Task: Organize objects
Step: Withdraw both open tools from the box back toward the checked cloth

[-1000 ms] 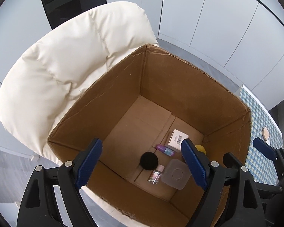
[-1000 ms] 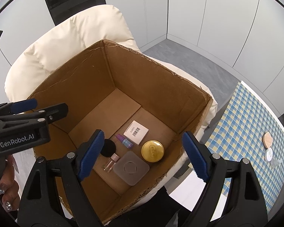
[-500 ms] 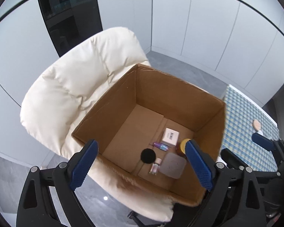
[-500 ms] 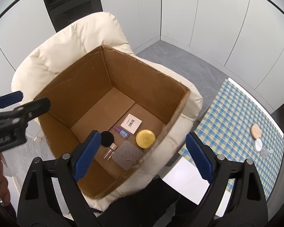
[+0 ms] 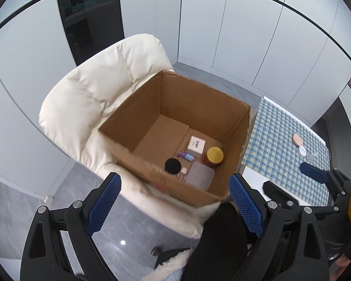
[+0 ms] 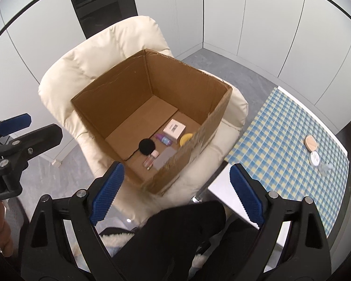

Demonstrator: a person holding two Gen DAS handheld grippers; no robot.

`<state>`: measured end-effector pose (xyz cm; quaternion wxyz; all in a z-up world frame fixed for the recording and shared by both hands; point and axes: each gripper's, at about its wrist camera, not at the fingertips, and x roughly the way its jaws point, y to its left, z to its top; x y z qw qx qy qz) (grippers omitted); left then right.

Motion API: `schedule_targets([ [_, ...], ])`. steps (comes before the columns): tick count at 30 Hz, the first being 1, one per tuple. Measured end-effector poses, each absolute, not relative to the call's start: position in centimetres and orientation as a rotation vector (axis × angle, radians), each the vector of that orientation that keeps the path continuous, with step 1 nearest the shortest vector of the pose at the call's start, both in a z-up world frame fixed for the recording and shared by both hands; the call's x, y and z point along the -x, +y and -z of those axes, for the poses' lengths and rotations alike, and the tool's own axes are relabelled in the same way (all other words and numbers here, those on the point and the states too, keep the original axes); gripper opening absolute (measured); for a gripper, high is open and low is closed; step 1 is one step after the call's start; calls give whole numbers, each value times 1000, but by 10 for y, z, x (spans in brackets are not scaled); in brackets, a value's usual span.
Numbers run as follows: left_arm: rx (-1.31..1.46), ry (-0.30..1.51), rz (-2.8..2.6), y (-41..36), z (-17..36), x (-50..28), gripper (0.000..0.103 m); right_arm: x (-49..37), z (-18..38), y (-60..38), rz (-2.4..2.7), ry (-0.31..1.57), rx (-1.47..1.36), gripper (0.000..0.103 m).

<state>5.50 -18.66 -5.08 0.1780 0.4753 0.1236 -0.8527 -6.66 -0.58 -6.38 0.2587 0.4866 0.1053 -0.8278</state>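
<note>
Right wrist view: both tongs, left [image 5: 173,201] and right [image 6: 175,192], released and empty above cardboard box [image 6: 119,89]; remaining compacts [image 6: 312,151] on checked surface [image 6: 280,126]. Risk: flat compacts slipping from pads.

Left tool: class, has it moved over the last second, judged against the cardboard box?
Yes. The left tool has pulled back and up from the cardboard box; its tips, earlier over the box interior, now sit outside the near rim.
</note>
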Motion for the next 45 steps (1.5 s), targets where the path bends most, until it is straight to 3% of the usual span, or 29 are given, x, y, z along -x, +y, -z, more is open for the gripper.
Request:
schedule_targets([
  [16,-1379,457,2375,-158,61,-122,94,-10,42,46,2280,257,-1308,94],
  [30,-1404,408,2425,-111,64,-167,94,-53,59,109,2319,216,-1391,94],
  [45,-1439,362,2445,-88,69,-160,94,-73,44,175,2448,133,-1353,94],
])
